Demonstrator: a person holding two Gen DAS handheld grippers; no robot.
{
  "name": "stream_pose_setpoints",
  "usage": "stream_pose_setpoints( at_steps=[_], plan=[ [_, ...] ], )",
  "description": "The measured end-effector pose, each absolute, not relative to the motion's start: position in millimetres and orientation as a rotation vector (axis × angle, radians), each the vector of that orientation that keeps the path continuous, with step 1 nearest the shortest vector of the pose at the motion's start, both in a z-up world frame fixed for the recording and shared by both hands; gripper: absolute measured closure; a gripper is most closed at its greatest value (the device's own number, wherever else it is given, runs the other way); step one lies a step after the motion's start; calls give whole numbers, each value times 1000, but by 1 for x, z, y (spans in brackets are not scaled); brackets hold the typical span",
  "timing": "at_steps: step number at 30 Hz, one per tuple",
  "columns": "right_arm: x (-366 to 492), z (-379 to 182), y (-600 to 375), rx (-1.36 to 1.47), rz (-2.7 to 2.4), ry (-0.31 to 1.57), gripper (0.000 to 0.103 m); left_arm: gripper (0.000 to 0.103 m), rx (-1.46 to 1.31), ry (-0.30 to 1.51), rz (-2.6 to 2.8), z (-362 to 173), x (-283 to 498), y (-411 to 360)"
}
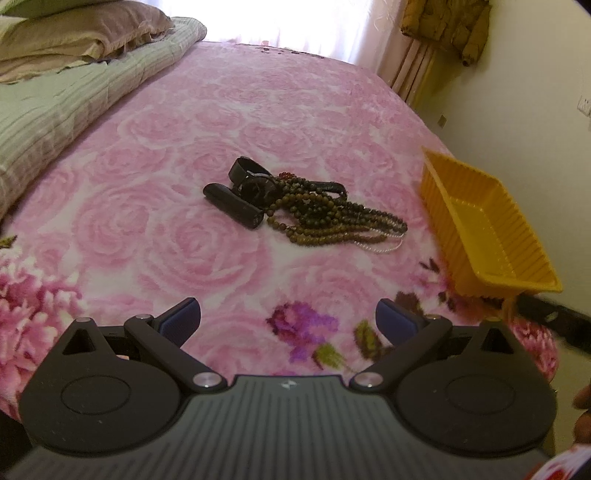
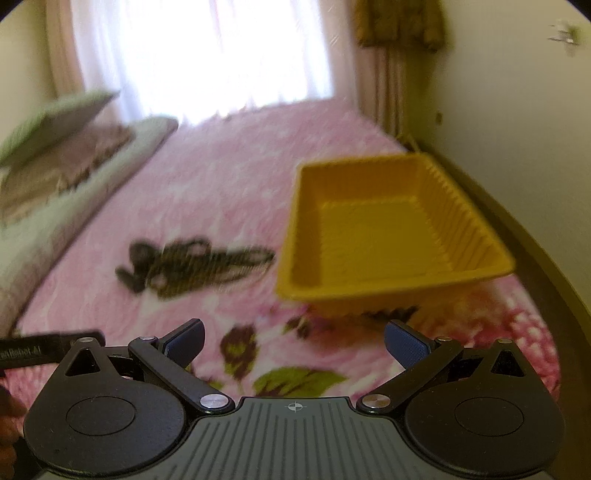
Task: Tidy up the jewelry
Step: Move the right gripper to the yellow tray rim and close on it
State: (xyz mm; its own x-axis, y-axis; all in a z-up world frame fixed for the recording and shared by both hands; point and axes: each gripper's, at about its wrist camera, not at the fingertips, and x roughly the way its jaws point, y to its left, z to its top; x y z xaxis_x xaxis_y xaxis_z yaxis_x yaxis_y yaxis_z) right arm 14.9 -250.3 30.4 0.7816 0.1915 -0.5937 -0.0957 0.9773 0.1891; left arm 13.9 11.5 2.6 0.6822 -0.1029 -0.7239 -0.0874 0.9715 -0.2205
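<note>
**Two open claws over a pink rose bed**

Two claws hang above the bed, and both are spread wide with nothing between their blue pads.

The left claw [image 1: 288,319] sits over the near edge of the pink rose blanket [image 1: 155,177]. Its view is sharp. Straight ahead, near the middle of the bed, lies the jewelry pile [image 1: 295,203]. A black watch [image 1: 255,184] sits at the left of the pile, with a short black stick-shaped thing [image 1: 234,205] touching it. Brown bead necklaces [image 1: 332,218] trail from the watch toward the right edge of the bed. A thin pale chain [image 1: 384,249] peeks out at the end of the beads. The yellow tray [image 1: 476,225] stands near the right edge, close to the beads but not touching them. Only this view shows the tray's ribbed outer wall.

The right claw [image 2: 293,345] hangs over the near edge too. Its view is blurry, so the jewelry pile [image 2: 192,264] is only a dark smudge there. But this view looks down into the yellow tray [image 2: 388,236] and shows it has nothing inside.

Green striped bedding [image 1: 66,107] and pillows [image 1: 74,33] lie along the left edge of the bed. A bright curtain [image 2: 207,51] hangs past the far edge.
</note>
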Motion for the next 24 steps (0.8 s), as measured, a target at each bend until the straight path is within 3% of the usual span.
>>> stream_pose_setpoints(
  at_steps=[6,14,16,17,24],
  plan=[
    [34,47,-302,173,11,531,0,3,-320,787,-30,0,24,18],
    [75,29,-357,162,-83,536,1,3,-322,764,-31,-8,40,12],
    [84,17,-367,177,-73,570,21,3,-315,759,-27,-10,44,10],
    [90,11,-370,187,-69,594,25,3,-303,756,-24,-11,45,8],
    [108,-15,-393,258,-42,648,38,5,-259,778,-46,-21,60,-4]
  ],
)
